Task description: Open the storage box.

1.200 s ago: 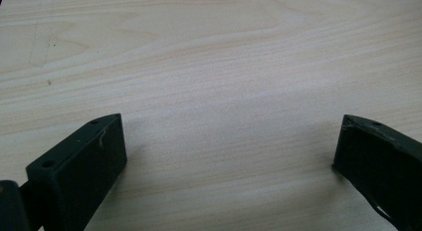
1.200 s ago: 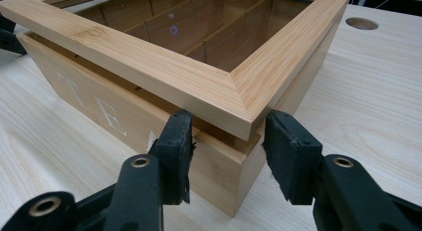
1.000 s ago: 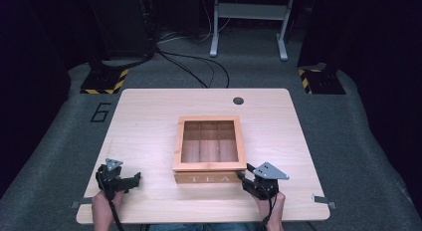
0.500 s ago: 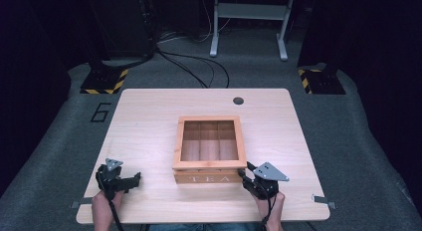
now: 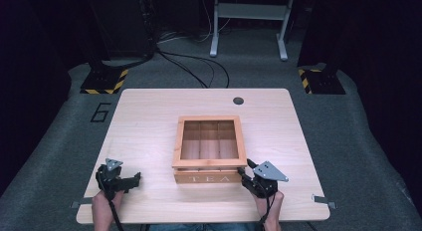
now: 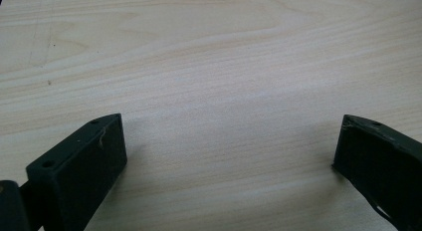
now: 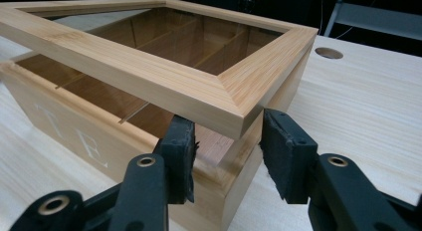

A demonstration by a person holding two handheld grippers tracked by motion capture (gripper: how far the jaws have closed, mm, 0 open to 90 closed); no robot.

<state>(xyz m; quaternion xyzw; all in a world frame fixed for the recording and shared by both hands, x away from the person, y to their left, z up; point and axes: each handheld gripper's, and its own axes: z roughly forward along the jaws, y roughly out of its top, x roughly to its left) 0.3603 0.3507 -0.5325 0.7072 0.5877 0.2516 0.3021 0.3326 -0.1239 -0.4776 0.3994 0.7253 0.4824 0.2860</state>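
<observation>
Compared with the frame a second ago, the tea box lid (image 5: 209,140) now sits raised at its front edge, with a gap open above the box front; both grippers stay where they were.

Tea box (image 5: 208,177) stands at the middle of the table (image 5: 149,121), lettered front toward the person. Right gripper (image 7: 226,141) is at the box's front right corner: jaws partly apart, one on each side of the lid's corner, under the frame. Whether the pads (image 7: 286,151) touch the wood I cannot tell. Lid is tilted, front up, glass pane showing the dividers below.

Left gripper (image 6: 229,141) rests at the near left of the table, well apart from the box, jaws wide over bare wood, holding nothing.
</observation>
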